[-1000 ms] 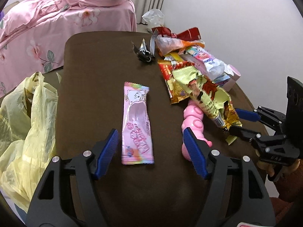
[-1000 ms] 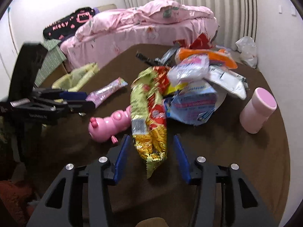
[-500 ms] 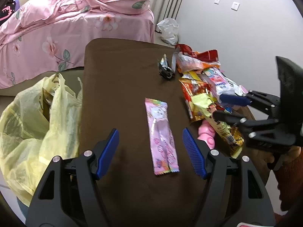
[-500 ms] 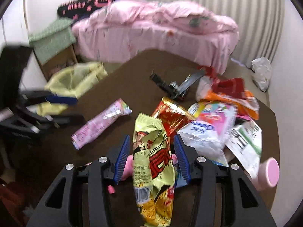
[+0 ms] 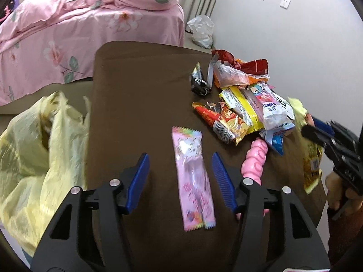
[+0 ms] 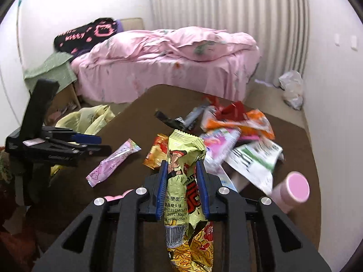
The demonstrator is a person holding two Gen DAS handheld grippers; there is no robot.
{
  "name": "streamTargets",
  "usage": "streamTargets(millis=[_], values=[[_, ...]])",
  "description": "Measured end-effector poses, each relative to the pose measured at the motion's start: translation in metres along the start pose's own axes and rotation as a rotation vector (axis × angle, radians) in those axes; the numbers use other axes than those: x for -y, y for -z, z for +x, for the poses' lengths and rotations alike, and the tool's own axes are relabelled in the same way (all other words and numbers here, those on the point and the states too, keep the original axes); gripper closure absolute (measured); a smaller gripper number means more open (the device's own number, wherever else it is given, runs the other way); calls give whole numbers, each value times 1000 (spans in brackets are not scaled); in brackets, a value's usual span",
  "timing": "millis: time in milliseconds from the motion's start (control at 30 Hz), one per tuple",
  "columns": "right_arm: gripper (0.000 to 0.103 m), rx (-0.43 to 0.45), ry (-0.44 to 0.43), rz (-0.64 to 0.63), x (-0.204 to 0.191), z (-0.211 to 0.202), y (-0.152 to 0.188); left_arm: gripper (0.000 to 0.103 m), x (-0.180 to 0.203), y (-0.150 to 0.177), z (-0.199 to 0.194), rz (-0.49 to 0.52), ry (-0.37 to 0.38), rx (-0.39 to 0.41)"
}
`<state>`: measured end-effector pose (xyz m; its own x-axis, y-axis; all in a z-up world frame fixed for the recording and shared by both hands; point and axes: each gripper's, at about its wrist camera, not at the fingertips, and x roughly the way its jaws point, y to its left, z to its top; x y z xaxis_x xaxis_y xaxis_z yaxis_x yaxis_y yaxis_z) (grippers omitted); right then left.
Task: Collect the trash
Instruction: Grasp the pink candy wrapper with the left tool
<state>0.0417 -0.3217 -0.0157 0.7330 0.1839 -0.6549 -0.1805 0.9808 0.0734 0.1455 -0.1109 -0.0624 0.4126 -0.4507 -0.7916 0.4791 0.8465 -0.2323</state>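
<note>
While the jaws of the right tongs (image 6: 181, 187) are closing, a yellow-green noodle wrapper (image 6: 182, 158) is pinched between their blue pads and hangs clear of the brown tabletop (image 6: 292, 206). A pink candy wrapper (image 5: 192, 174) is seen lying flat on that tabletop between the closing jaws of the left tongs (image 5: 180, 176), untouched by either pad. More wrappers (image 5: 247, 104) are piled further back, and a yellow plastic bag (image 5: 34, 158) is slumped beside the tabletop's left edge.

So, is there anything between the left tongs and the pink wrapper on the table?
Nothing visible. The pink wrapper lies flat on the brown table, already between the closing fingers of the left tongs. The pink toy sits outside the right finger.
</note>
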Motion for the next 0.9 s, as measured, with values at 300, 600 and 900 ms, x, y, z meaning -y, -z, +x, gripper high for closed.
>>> streamTargets(millis=[300, 600, 900], values=[[79, -15, 50, 40, 7, 5, 24, 73, 8, -23, 41, 12, 7, -135], [79, 46, 57, 31, -3, -9, 21, 74, 24, -5, -37, 72, -70, 126], [79, 108, 57, -9, -31, -29, 6, 74, 19, 5, -90, 92, -116, 286]])
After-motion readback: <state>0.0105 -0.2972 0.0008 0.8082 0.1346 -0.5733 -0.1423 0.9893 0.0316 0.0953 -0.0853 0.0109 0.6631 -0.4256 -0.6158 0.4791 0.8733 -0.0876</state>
